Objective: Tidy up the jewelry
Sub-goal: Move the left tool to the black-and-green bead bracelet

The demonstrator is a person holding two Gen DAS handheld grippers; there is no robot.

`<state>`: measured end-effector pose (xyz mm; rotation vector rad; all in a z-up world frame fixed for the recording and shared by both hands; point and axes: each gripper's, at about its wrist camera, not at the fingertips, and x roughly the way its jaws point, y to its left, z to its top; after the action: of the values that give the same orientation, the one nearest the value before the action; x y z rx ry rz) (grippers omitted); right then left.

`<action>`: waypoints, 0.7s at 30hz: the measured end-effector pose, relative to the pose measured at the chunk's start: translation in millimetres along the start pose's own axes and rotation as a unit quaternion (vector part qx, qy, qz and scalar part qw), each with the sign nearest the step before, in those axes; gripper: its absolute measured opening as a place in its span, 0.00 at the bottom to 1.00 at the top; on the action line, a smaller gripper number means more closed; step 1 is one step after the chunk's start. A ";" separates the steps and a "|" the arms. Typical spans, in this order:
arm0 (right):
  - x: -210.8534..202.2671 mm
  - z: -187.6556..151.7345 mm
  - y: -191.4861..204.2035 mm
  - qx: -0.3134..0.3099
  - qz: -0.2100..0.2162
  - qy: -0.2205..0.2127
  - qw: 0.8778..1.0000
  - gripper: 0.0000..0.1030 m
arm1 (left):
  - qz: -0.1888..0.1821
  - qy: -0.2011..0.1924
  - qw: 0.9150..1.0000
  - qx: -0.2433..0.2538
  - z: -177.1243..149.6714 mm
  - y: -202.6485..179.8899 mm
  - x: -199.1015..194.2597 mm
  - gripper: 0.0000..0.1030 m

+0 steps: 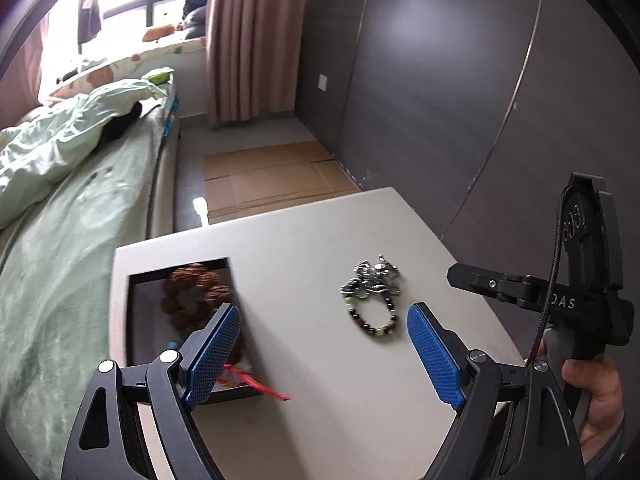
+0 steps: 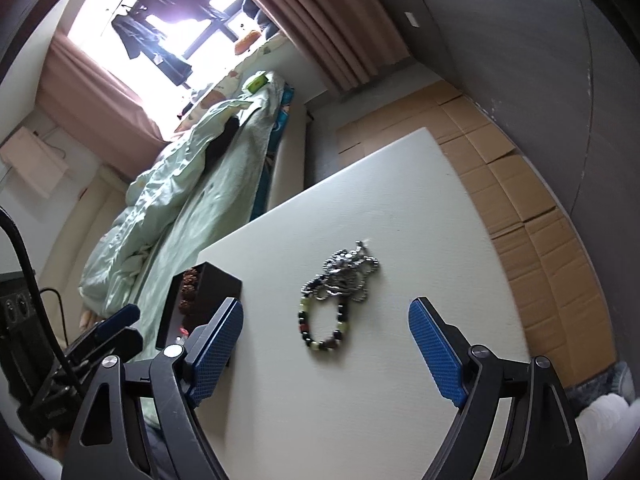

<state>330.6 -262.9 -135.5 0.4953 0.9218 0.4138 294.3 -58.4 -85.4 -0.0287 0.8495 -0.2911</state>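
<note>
**Showing two spread grippers above a table with jewelry and a dark box**

Left wrist view. The left gripper (image 1: pixel 324 354) hangs over the white table (image 1: pixel 304 380) with its jaws spread wide and nothing between them. Ahead of the jaws, closer to the right blue pad (image 1: pixel 434 356), a beaded bracelet (image 1: pixel 374 320) of dark and pale green beads lies flat on the table. Its far side touches a heap of silver chain (image 1: pixel 370 278), which lies just beyond it. Behind the left pad (image 1: pixel 212 356) stands an open dark box (image 1: pixel 140 320) holding a brown beaded bracelet (image 1: pixel 192 292); a red tassel (image 1: pixel 264 388) hangs out over the near edge of the box onto the table. To the right of the jaws the right gripper (image 1: pixel 480 280) is seen side-on, held by a hand (image 1: pixel 596 400); how its own jaws stand cannot be told from this angle. A bed (image 1: pixel 80 200) with green bedding lies to the left, flattened cardboard (image 1: pixel 272 176) on the floor beyond the table.

Right wrist view. The right gripper (image 2: pixel 326 354) also has its jaws spread apart and empty. The beaded bracelet (image 2: pixel 322 326) sits ahead of the gap, nearer the left pad (image 2: pixel 216 354), with the silver chain (image 2: pixel 344 276) touching its far side. The dark box (image 2: pixel 208 292) stands behind the left pad, brown beads visible inside. The left gripper (image 2: pixel 116 326) shows at the lower left, beside the box.
</note>
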 end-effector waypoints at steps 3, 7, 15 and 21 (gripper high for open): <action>-5.6 0.0 -6.6 0.004 -0.004 -0.004 1.000 0.83 | -0.005 0.011 1.000 0.006 1.6 -9.0 12.2 0.82; -12.2 -0.1 -18.4 0.015 -0.010 -0.006 1.000 0.81 | -0.007 0.039 0.999 0.010 2.3 -21.0 35.2 0.69; -20.1 1.7 -30.1 0.031 -0.012 -0.012 0.999 0.81 | 0.011 0.080 0.997 -0.014 -3.0 -27.7 78.8 0.48; -18.4 1.9 -29.2 0.033 -0.016 -0.011 0.999 0.80 | 0.036 0.096 0.995 -0.003 -3.6 -36.5 105.4 0.47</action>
<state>326.0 -296.9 -139.2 0.5441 0.9234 0.3500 348.4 -121.0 -160.2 0.0254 1.0396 -0.2255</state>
